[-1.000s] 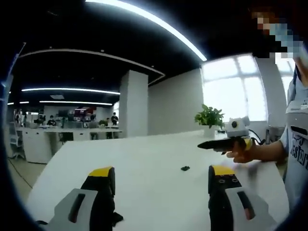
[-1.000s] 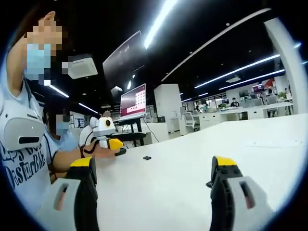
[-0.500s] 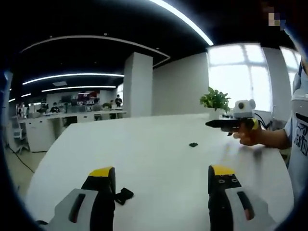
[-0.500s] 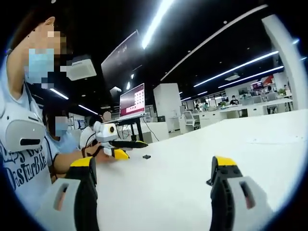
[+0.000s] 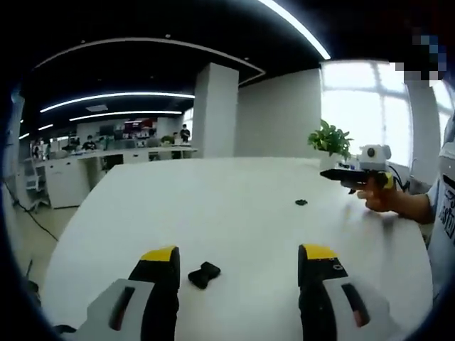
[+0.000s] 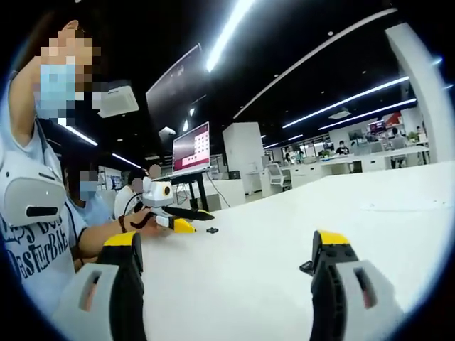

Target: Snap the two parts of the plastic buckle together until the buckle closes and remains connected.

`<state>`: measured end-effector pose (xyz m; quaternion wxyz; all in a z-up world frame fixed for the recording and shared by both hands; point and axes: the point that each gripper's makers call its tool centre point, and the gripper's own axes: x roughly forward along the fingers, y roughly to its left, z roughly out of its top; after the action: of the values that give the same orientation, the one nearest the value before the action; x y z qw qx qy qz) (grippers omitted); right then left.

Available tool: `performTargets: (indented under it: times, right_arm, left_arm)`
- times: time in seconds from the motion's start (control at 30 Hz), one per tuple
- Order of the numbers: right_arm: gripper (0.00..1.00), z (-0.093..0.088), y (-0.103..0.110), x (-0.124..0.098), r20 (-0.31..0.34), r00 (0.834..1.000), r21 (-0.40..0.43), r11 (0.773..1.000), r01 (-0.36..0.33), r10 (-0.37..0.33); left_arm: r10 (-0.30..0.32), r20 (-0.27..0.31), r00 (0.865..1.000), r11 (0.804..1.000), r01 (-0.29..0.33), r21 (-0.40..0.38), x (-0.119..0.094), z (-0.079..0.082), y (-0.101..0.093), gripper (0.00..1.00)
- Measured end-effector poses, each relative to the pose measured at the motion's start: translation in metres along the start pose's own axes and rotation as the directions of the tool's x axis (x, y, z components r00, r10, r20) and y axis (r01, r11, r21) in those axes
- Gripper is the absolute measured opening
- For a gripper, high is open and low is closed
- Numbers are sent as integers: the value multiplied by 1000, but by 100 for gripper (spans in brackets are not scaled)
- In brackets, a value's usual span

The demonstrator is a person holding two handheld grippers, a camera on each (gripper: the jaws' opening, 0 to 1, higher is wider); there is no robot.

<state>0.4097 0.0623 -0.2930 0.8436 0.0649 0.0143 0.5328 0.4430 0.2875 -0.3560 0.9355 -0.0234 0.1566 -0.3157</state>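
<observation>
**White tabletop, two black buckle parts lying apart**

White table surface [image 5: 213,206] spreads ahead in the left gripper view. The left gripper [image 5: 238,259] hangs over its near edge with jaws spread wide and nothing between them. One black buckle part [image 5: 203,274] lies on the tabletop just ahead of the jaws, closer to the left-hand jaw. The second buckle part [image 5: 301,202], a small dark piece, lies well apart from it, toward the far right side of the tabletop. Beyond that piece the right gripper [image 5: 338,172] is held by a hand [image 5: 380,199] above the right edge; how wide it stands cannot be told here. A potted plant [image 5: 330,142] stands at the far right corner, before a bright window. A white pillar [image 5: 215,110] and office desks fill the background.

Seen from the right gripper view, the right gripper [image 6: 231,259] also stands wide and empty over the table [image 6: 284,241]. A dark buckle part [image 6: 306,267] peeks out beside its right-hand jaw. The other buckle piece [image 6: 212,229] lies farther off, just beside the tips of the left gripper [image 6: 193,219], held by a person's hand [image 6: 138,220]. A monitor [image 6: 192,148] stands behind.
</observation>
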Motion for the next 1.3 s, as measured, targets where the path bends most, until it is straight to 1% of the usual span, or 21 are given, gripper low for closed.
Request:
performTargets:
  times: [0.07,0.13,0.23,0.33,0.37,0.4,0.47,0.53,0.6,0.63,0.67,0.7,0.73,0.87,1.0,1.1,1.17,1.3]
  right_arm:
    - [100,0,0,0,2,1000,3,1000,-3,3]
    - [100,0,1,1,4,1000,7,1000,-7,7]
    - [100,0,1,0,3,1000,5,1000,-7,7]
    - [100,1,1,0,3,1000,4,1000,-6,6]
    - [100,1,1,0,3,1000,4,1000,-7,7]
    - [100,1,1,0,3,1000,4,1000,-7,7]
    - [100,0,1,0,-1,1000,1,1000,-5,5]
    - [100,-2,1,0,-9,1000,-3,1000,-3,3]
    - [99,-3,2,1,-11,1000,-3,1000,-4,4]
    - [99,-3,2,1,-11,1000,-5,1000,-3,3]
    - [99,-3,1,1,-12,1000,-7,1000,-1,1]
    - [99,-3,1,1,-11,1000,-6,1000,0,0]
    - [98,-2,1,1,-8,1000,-3,1000,-1,1]
    - [98,-2,2,1,-4,1000,7,1000,-4,5]
    - [98,-2,2,1,-7,1000,5,1000,-5,5]
    - [97,-3,2,1,-9,1000,5,1000,-7,7]
    - [97,-3,3,0,-11,1000,1,1000,-6,6]
    - [97,-2,3,0,-11,1000,-2,1000,-3,3]
  left_arm:
    - [14,-20,1000,1000,-14,0,1,-5,1,65]
    - [33,-52,998,999,-33,0,2,-13,5,62]
    - [23,-80,996,999,-25,-24,3,-20,3,62]
    - [22,-96,995,1000,-23,-13,2,-24,2,60]
    - [13,-96,995,1000,-14,-10,2,-24,0,59]
    - [-13,-91,996,1000,11,-15,3,-23,-5,58]
    - [-11,-91,996,1000,8,-28,3,-23,-5,57]
    - [-1,-97,995,1000,-1,-22,3,-25,-3,56]
    - [11,-93,996,999,-15,-35,1,-24,0,53]
    - [22,-88,996,998,-27,-54,1,-23,2,50]
    - [34,-85,996,998,-38,-56,2,-22,4,47]
    - [54,-88,995,997,-58,-47,2,-23,8,43]
    - [79,-85,993,996,-81,-24,2,-22,13,41]
    - [95,-86,992,994,-99,-40,1,-23,15,36]
    - [118,-86,989,992,-121,-28,-1,-24,18,29]
    - [120,-85,989,992,-123,-31,-1,-24,18,27]
    - [126,-85,988,992,-128,-21,0,-24,19,26]
    - [156,-86,984,988,-155,18,0,-25,24,20]
